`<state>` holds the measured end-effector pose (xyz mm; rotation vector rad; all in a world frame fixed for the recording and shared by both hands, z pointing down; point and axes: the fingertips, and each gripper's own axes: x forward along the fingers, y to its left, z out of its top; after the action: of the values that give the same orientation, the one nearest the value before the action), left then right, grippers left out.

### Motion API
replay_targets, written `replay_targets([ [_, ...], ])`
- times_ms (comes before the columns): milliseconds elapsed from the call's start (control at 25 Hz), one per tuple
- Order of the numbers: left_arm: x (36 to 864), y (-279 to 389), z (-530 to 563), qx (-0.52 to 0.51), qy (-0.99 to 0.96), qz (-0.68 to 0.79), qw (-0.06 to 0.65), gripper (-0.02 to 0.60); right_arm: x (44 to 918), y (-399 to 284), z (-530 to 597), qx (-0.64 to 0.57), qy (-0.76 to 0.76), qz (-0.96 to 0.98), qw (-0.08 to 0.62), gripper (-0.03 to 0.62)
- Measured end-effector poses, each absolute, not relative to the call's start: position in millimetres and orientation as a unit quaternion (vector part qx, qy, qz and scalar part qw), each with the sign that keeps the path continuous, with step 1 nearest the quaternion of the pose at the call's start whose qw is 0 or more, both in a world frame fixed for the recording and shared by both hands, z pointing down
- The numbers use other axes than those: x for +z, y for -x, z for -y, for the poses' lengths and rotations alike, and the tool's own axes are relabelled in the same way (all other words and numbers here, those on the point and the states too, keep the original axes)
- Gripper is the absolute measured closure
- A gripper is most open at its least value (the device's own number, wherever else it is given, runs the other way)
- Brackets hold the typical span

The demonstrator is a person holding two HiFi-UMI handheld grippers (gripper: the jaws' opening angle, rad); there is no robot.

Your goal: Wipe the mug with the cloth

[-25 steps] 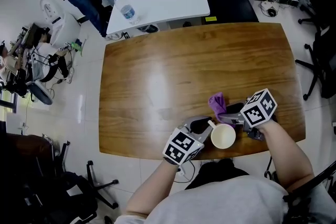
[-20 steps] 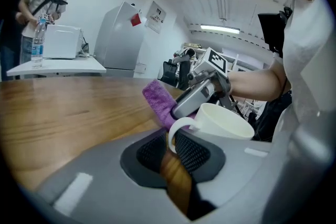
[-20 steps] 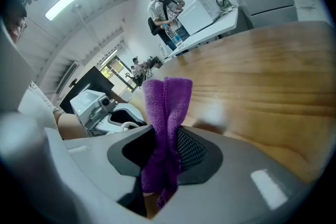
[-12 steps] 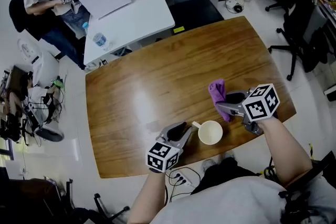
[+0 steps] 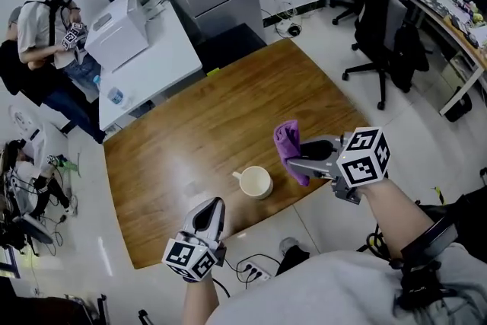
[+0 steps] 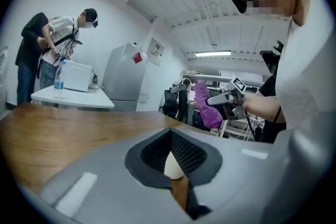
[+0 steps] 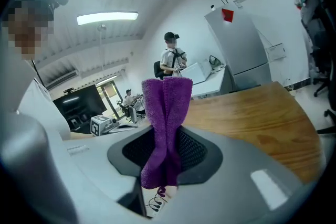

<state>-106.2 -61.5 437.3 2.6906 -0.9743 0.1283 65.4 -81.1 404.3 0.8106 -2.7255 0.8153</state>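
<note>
Head view: a white mug (image 5: 255,182) stands upright on the wooden worktop (image 5: 190,133), close to its lower edge, handle turned toward the left of the frame. Nothing touches it.

Just right of the mug, the right gripper (image 5: 298,161) hangs above the worktop's edge, and its fingers are clamped on a purple cloth (image 5: 290,151). The cloth is held clear of the mug, one end standing up above the fingers and the other drooping below them. In the right gripper view the cloth (image 7: 165,128) runs as a folded strip straight through the pinch of the right gripper (image 7: 167,165).

The left gripper (image 5: 215,203) sits at the lower left of the mug, off the worktop's edge, tip pointing up the frame. In the left gripper view its fingers (image 6: 157,162) are pressed together with nothing held.

In the upper left of the head view, a person (image 5: 42,11) stands by a white desk (image 5: 144,65). An office chair (image 5: 380,34) is at the upper right.
</note>
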Motion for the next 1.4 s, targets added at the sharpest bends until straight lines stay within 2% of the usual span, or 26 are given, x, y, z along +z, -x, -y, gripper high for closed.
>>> replay_targets([
  [280, 411.1, 33.4, -67.5, 0.051, -0.939, 0.319, 0.119, 0.580, 413.2, -103.1, -66.1, 0.280, -0.234, 0.927, 0.089, 0.467],
  [640, 393.8, -38.6, -229.7, 0.047, -0.920, 0.349, 0.174, 0.580, 422.2, -151.5, -237.9, 0.299, -0.208, 0.926, 0.099, 0.467],
  [960, 368.1, -37.6, -278.2, 0.045, -0.914, 0.363, 0.177, 0.580, 390.7, -151.5, -290.2, 0.294, -0.205, 0.930, 0.085, 0.467],
  [1400, 359.8, -3.8, -304.3, 0.042, -0.916, 0.356, 0.179, 0.580, 388.3, -105.2, -321.3, 0.310, -0.209, 0.924, 0.082, 0.470],
])
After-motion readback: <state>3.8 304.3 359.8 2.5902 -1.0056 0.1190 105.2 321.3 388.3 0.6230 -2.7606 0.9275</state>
